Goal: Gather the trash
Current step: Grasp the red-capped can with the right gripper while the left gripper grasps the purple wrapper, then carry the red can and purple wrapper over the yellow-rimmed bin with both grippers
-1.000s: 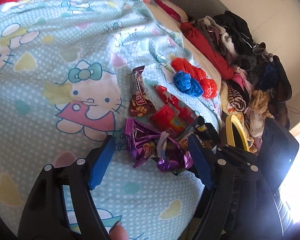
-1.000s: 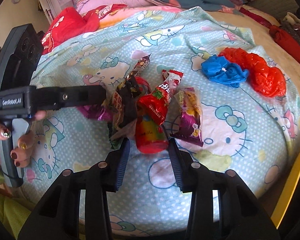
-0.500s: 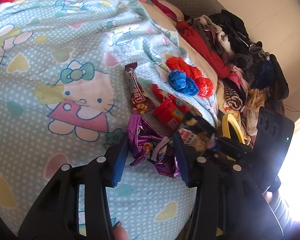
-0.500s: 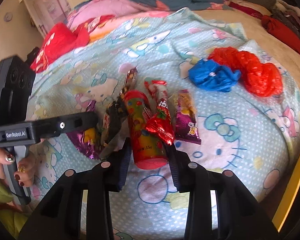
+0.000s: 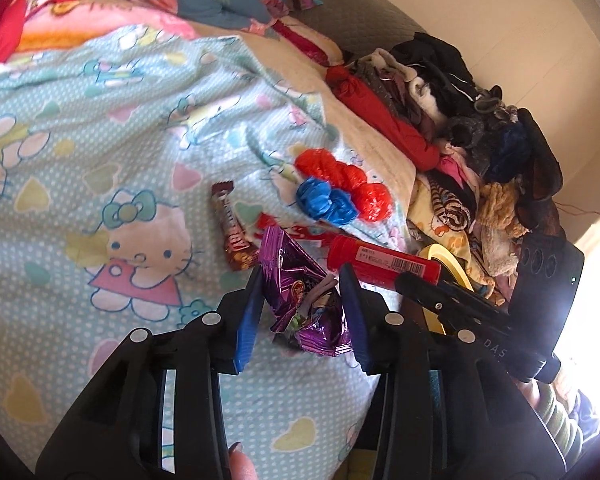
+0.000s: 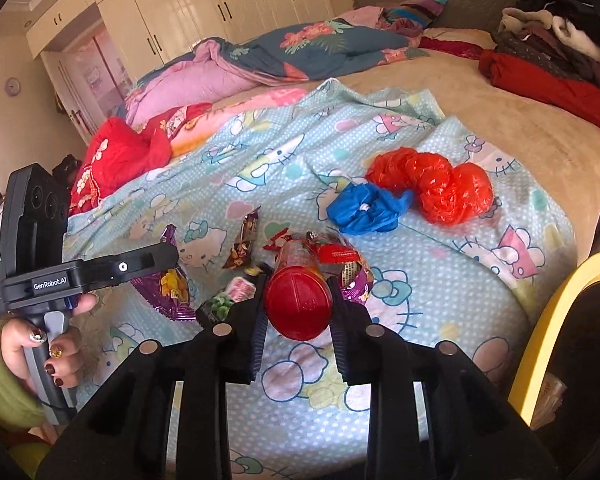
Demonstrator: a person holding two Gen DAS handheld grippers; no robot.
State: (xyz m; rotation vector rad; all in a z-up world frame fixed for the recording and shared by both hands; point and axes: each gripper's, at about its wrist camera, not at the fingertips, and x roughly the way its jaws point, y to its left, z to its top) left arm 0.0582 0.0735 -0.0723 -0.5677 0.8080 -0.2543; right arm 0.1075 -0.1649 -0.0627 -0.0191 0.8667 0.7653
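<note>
While the left gripper (image 5: pixel 302 304) closes on a crumpled purple foil wrapper (image 5: pixel 300 300) at lower centre, the right gripper (image 6: pixel 298 308) closes, clenching a red cylindrical plastic tube (image 6: pixel 298 294).

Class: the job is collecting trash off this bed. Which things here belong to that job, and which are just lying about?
Job: purple wrapper, red tube, brown wrapper, blue bag, red bag.

Lying about: clothes pile, quilt, sheet.

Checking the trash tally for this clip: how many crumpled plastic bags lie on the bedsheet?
2: a blue plastic bag and a red plastic bag, touching, far side of the wrapper pile. More could hide under wrappers.
</note>
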